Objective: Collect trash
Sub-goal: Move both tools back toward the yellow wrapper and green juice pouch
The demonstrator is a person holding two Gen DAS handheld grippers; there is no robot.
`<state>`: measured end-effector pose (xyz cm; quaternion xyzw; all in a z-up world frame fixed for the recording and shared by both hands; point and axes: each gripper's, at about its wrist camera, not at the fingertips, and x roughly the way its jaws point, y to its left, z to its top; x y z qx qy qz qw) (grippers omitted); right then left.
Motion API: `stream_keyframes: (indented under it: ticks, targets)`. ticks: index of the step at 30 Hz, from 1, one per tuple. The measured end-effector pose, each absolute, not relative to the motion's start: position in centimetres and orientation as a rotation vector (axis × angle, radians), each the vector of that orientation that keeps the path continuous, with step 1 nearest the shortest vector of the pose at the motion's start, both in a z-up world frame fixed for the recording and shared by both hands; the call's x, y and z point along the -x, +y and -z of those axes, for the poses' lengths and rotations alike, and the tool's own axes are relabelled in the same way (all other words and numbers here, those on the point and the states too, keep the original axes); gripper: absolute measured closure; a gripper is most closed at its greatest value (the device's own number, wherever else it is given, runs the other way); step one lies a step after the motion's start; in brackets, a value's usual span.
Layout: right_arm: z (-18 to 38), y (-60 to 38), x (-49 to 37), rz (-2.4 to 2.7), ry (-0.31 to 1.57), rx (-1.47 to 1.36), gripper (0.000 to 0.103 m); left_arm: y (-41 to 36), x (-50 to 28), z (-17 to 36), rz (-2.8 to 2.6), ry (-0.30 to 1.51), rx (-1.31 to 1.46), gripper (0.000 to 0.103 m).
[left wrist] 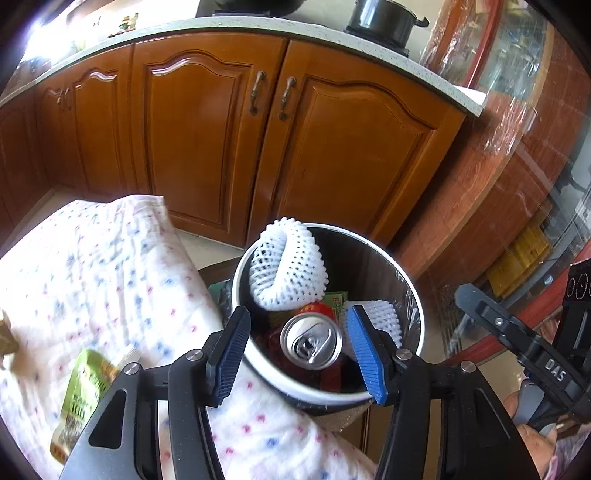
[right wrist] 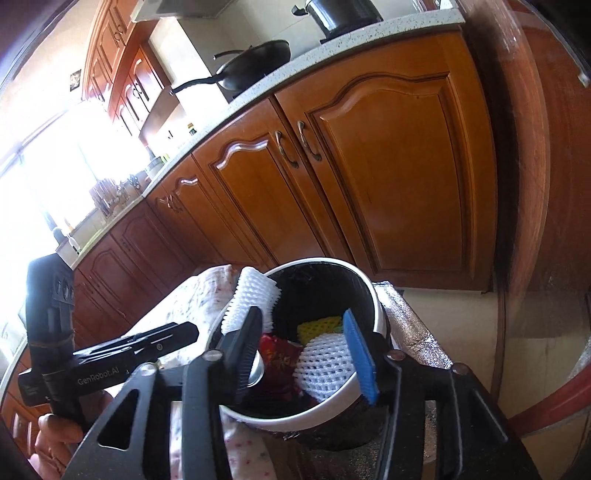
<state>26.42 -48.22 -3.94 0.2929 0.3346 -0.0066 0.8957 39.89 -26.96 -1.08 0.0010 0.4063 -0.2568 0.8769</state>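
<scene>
both grippers hang over the trash bin [left wrist: 314, 397], left gripper [left wrist: 299, 354] and right gripper [right wrist: 308, 356] with jaws apart, gripping nothing. the can [left wrist: 311, 340] lies inside. next, i'd reach for the green packet [left wrist: 79, 398] on the cloth [left wrist: 110, 280], near its front edge, pinching it low.

1. The trash bin [left wrist: 295, 391] stands in front of the cabinet doors [left wrist: 207, 147], just beside the cloth [left wrist: 110, 266], which lies to its left.
2. In the bin, a can [left wrist: 311, 340] sits upright near the front wall.
3. One foam net [left wrist: 286, 269] leans on the bin's rear left rim; another foam net [left wrist: 384, 317] lies to the right of the can.
4. A packet [left wrist: 83, 395] lies on the cloth, left of the bin.
5. On the worktop [left wrist: 258, 26] above the doors stands a pot [left wrist: 384, 18].
</scene>
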Motion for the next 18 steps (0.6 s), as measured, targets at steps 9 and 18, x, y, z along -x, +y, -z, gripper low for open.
stream_keyframes:
  ticks: [9, 18]
  targets:
    - [2.3, -44.4, -23.5, -0.034, 0.63, -0.604, 0.01, -19.6, -34.4, 0.7, 0.437, 0.81, 0.085, 0.032]
    - [3.1, -39.0, -22.3, -0.124, 0.673, -0.617, 0.006, -11.6, -29.5, 0.9, 0.273, 0.794, 0.164, 0.029]
